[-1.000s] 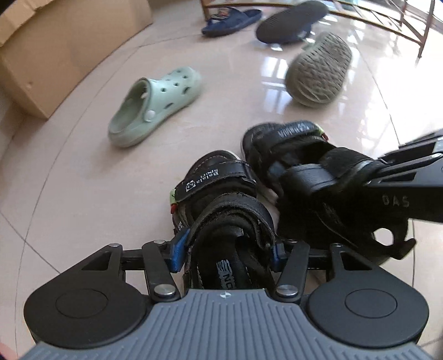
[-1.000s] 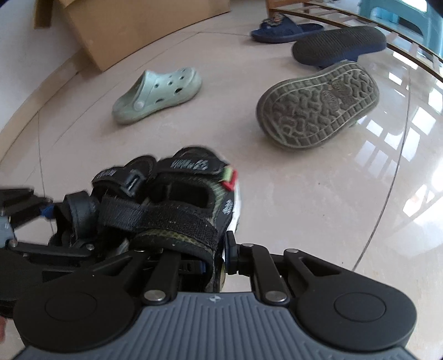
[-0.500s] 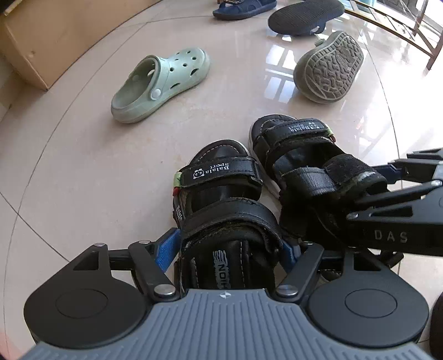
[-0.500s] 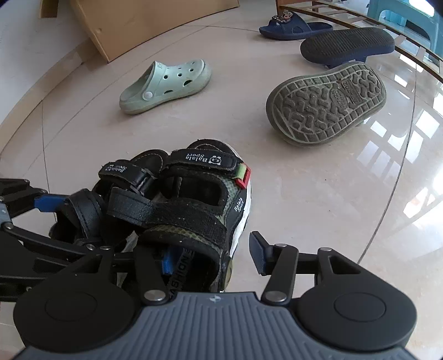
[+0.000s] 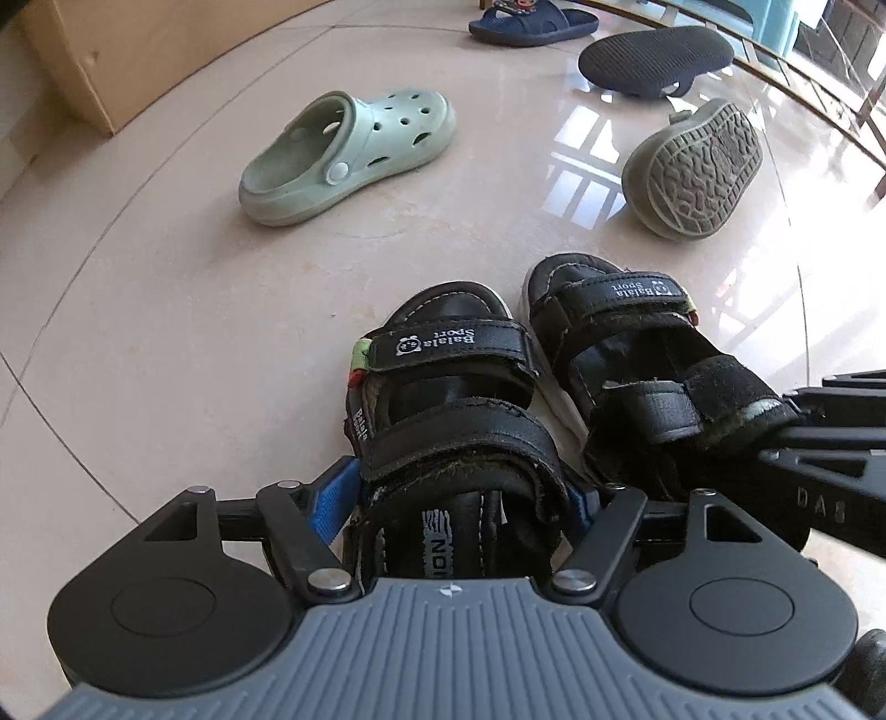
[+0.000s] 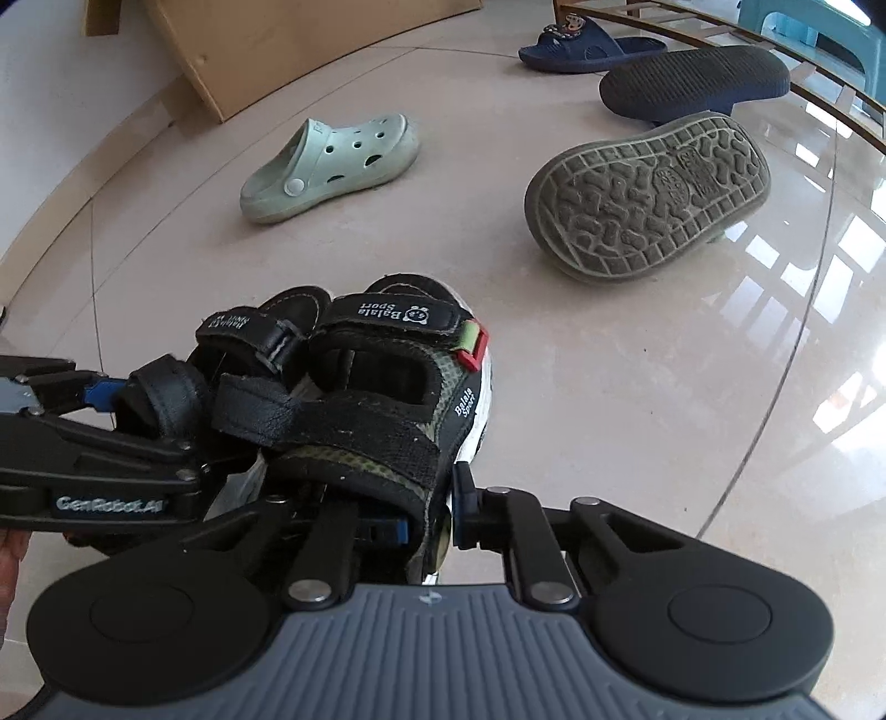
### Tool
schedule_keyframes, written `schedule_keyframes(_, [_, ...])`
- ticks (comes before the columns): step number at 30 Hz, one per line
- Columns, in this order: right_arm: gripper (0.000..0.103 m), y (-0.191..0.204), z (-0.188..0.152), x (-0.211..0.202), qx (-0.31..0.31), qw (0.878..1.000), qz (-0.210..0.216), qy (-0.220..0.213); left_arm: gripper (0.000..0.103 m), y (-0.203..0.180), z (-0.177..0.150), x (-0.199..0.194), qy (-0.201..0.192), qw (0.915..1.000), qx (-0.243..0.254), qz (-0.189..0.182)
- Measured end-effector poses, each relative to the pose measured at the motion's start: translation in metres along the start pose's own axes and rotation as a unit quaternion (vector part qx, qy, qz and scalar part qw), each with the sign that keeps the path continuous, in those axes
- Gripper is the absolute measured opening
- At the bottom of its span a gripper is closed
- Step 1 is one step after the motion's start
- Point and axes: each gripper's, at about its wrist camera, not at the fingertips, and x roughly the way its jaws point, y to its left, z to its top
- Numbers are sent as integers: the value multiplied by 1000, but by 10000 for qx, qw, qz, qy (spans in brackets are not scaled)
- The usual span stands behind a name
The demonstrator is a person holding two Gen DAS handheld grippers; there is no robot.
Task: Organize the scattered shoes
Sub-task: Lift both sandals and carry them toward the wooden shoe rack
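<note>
Step in hand: pairing two black strap sandals side by side on the tiled floor (image 5: 166, 343), toes pointing away, one per tool.
Left gripper (image 5: 462, 498): jaws closed across the heel of the left sandal (image 5: 448, 399), blue pads pressed to both sides under the rear strap.
Left sandal: upright, sole apparently down on the tile, front strap lettered "Balala Sport", green and red tab at its outer edge.
Right sandal (image 5: 626, 354): just beside its mate, nearly parallel, slightly further forward; same lettering, rear strap frayed and dusty.
Right gripper (image 6: 426, 520): jaws narrowed onto the heel of that sandal, one pad inside, one against the outer wall.
Next move, as a judgement: let go of both heels once the soles sit flat, back straight out so the straps do not snag.
Remaining work: pale green clog (image 5: 349, 158) upright at far left; its grey-green mate (image 5: 695, 169) tipped sole-up to the right; navy slide (image 5: 531, 22) and overturned dark slipper (image 5: 656, 58) beyond, near the wooden rack (image 6: 720, 22).
</note>
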Motion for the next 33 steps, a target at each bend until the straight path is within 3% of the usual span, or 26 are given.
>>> schedule_keyframes(3, [20,7,-4,-1,-186,9998,-26,-31,75,1,1,1,21,10000,-33,32])
schedule_keyframes(4, [29,7,-3,-1,-178,9998,-37,-38,76,1,1,1,39,10000,-69,60])
schedule_keyframes(5, [54,6,-2,-1,-142,9999,-40,-33,79,2,1,2,41,9999,-110,106])
schedule_keyframes(6, [62,5,0,0,-72,10000,-37,-7,81,2,1,3,26,9998,-134,163])
schedule_keyframes(8, [62,4,3,2,-16,10000,-92,-30,85,2,-1,5,-13,9995,-159,255])
schedule_keyframes(10, [60,2,4,7,-3,10000,-88,-32,83,4,-5,12,-36,9994,-269,197])
schedule_keyframes(11, [52,1,4,8,23,10000,-77,-35,82,5,-6,14,-20,9994,-320,151])
schedule_keyframes(13, [49,0,3,10,100,9999,-5,-45,79,7,-9,16,-65,9991,-402,92])
schedule_keyframes(16, [34,-4,3,9,122,9998,24,-149,66,9,-8,16,-134,9991,-408,-12])
schedule_keyframes(19, [20,-11,6,7,161,9997,48,-192,65,8,-6,15,-135,9994,-326,-64])
schedule_keyframes(25, [13,-25,3,2,388,9988,65,-308,62,8,0,8,-226,9985,-467,-191])
schedule_keyframes(33, [11,-28,8,-9,489,9966,-37,-661,62,-8,12,-3,-474,9976,-497,-12])
